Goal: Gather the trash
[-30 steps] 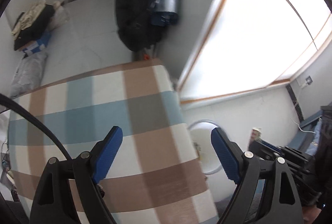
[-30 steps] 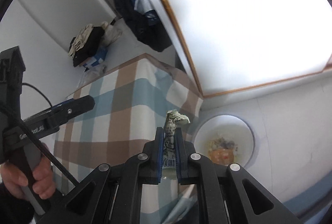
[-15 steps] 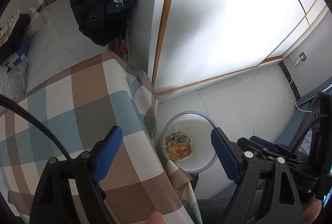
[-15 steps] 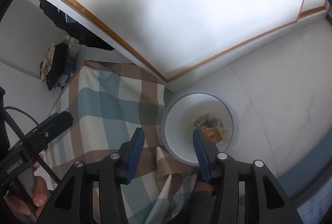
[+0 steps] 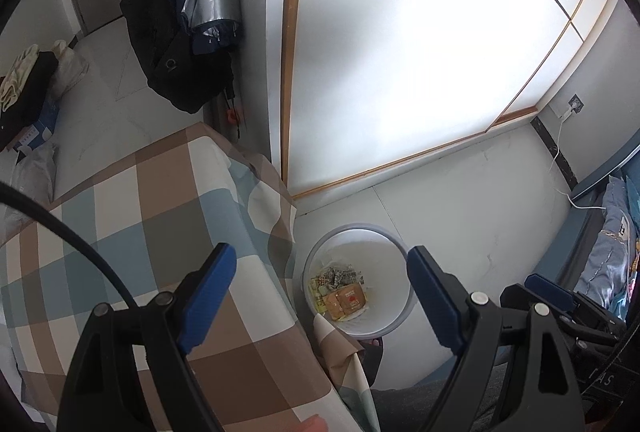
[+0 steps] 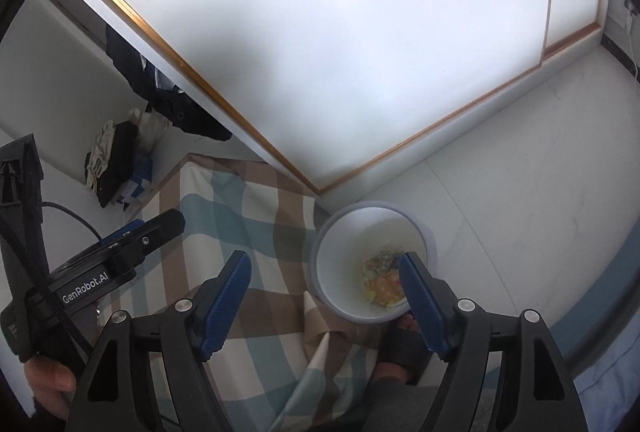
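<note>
A round white trash bin [image 5: 380, 256] [image 6: 344, 252] stands on the floor by the table corner. Wrappers and orange packets [image 5: 344, 296] [image 6: 382, 278] lie at its bottom. My right gripper [image 6: 324, 260] hangs above the bin and table edge. Its jaws are opening and nothing is between them. My left gripper [image 5: 320, 256] is open and empty, pointing down over the same corner. One blue finger [image 5: 548, 288] of the right gripper shows at the lower right of the left wrist view.
A table with a brown, blue and white checked cloth [image 5: 160, 224] [image 6: 240, 216] fills the left. Dark jackets [image 5: 180, 12] hang by a white sliding door [image 5: 420, 52]. Clothes and bags [image 5: 24, 92] lie on the floor. Bedding [image 5: 612, 256] is at right. A slippered foot [image 6: 400, 352] stands beside the bin.
The right gripper held a folded paper wrapper over the table, then swung over the bin and opened; the wrapper is gone from its jaws. The left view swung from tabletop to bin.
</note>
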### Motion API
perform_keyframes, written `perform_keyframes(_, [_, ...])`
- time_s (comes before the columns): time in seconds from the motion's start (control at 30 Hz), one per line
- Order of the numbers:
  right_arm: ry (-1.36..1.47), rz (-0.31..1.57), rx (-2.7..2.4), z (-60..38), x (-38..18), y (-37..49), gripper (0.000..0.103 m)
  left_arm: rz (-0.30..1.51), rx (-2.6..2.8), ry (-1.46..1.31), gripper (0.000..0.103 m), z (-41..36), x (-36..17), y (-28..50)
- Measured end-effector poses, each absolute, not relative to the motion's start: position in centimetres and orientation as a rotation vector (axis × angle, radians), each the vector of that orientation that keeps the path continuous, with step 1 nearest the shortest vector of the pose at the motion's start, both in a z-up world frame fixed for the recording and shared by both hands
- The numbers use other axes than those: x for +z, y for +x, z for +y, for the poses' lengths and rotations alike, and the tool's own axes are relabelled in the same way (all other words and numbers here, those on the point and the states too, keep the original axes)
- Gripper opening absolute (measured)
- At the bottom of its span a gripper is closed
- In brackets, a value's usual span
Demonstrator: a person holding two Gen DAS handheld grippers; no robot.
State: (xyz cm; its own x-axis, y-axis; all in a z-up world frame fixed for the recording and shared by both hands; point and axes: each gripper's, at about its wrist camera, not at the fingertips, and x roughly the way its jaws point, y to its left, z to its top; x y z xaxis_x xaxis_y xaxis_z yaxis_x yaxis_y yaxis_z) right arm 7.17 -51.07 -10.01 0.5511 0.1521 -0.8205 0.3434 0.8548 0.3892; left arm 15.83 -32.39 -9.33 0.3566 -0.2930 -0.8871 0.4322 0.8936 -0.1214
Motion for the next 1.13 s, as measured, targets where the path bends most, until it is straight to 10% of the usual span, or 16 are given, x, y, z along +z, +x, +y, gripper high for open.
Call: perform_keyframes(1.13, [0.591,0.907,-0.062,-50.7,-9.4,5.7,0.076,1.074,-0.439,0.155,0.085,-32.9,-9.2,14.7])
